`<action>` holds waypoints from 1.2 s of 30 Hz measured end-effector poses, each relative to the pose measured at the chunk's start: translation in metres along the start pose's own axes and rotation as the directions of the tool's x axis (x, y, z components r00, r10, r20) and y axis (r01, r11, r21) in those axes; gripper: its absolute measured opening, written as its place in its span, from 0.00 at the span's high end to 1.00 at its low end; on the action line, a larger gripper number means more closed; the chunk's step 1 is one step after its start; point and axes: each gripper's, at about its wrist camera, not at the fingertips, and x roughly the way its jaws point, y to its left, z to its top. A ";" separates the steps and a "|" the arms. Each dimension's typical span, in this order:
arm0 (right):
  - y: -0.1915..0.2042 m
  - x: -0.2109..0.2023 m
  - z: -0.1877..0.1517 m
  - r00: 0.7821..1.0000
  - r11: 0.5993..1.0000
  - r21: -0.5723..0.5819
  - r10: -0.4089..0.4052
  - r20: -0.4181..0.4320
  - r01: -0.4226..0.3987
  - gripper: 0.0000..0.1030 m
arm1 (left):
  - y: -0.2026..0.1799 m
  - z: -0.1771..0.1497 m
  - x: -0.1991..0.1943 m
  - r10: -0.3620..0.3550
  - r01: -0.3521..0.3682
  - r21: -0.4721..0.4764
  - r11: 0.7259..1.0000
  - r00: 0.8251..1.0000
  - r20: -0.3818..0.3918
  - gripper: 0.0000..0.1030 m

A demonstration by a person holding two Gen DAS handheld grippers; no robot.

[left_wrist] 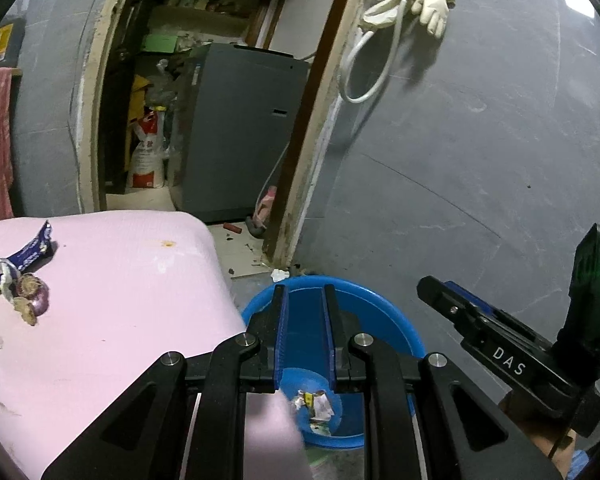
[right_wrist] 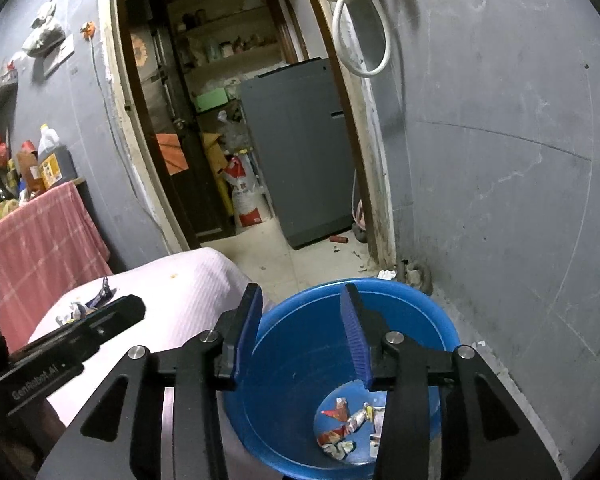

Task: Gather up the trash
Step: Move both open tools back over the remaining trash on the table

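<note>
Blue basin (right_wrist: 300,360) beside pink-covered table (left_wrist: 132,280); wrappers (left_wrist: 24,256) on it.

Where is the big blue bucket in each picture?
Left wrist view: the blue bucket sits bottom centre, behind the open left gripper.
Right wrist view: it sits bottom centre-right, under the open right gripper.
Shared landmark: the grey washing machine through the doorway.

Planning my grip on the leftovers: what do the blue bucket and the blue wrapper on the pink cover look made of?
Blue bucket: apparently rigid plastic, smooth and slightly glossy, with light sheen along the rim.
Blue wrapper: likely thin printed plastic film, torn and crumpled, curling up off the pink cover, which looks like soft, matte ribbed fabric.
</note>
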 end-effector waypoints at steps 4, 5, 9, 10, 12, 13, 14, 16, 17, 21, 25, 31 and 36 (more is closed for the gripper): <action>0.005 0.000 0.001 1.000 1.000 -0.003 0.001 0.012 -0.001 0.50 | 0.010 0.004 -0.010 0.025 -0.025 -0.003 1.000 1.000 0.009 0.87; 0.006 0.000 0.001 1.000 1.000 -0.007 0.001 0.018 -0.001 0.49 | 0.014 0.006 -0.013 0.033 -0.033 -0.006 0.999 0.999 0.011 0.87; 0.014 0.000 0.005 0.999 1.000 -0.020 0.011 0.053 -0.010 0.41 | 0.023 0.009 -0.030 0.057 -0.056 -0.010 0.998 0.998 0.038 0.77; 0.017 -0.003 0.006 0.997 1.000 -0.024 0.015 0.071 -0.013 0.37 | 0.027 0.010 -0.035 0.069 -0.068 -0.011 0.998 0.996 0.051 0.70; 0.023 -0.008 0.008 0.993 0.999 -0.028 0.028 0.111 -0.025 0.28 | 0.035 0.012 -0.046 0.089 -0.087 -0.026 0.996 0.992 0.085 0.49; 0.027 -0.012 0.010 0.990 0.999 -0.031 0.041 0.136 -0.037 0.27 | 0.040 0.013 -0.054 0.103 -0.100 -0.036 0.994 0.989 0.107 0.46; 0.031 -0.015 0.012 0.986 0.998 -0.037 0.051 0.158 -0.045 0.25 | 0.043 0.015 -0.059 0.114 -0.110 -0.044 0.993 0.986 0.122 0.42; 0.040 -0.021 0.014 0.977 0.997 -0.056 0.066 0.202 -0.056 0.21 | 0.052 0.018 -0.071 0.143 -0.136 -0.060 0.989 0.979 0.145 0.33; 0.045 -0.024 0.014 0.970 0.996 -0.067 0.077 0.229 -0.064 0.19 | 0.057 0.020 -0.078 0.161 -0.152 -0.066 0.986 0.974 0.160 0.25; 0.067 -0.031 0.017 0.946 0.990 -0.103 0.127 0.298 -0.100 0.05 | 0.072 0.022 -0.104 0.217 -0.207 -0.067 0.976 0.949 0.227 0.08; 0.091 -0.036 0.017 0.920 0.981 -0.141 0.177 0.350 -0.135 0.00 | 0.088 0.020 -0.130 0.272 -0.265 -0.065 0.962 0.917 0.291 0.04; 0.133 -0.040 0.017 0.879 0.959 -0.215 0.258 0.402 -0.183 0.00 | 0.113 0.019 -0.162 0.338 -0.336 -0.069 0.939 0.872 0.354 0.03; 0.163 -0.038 0.015 0.861 0.943 -0.263 0.301 0.411 -0.204 0.00 | 0.135 0.015 -0.183 0.386 -0.391 -0.070 0.918 0.838 0.385 0.03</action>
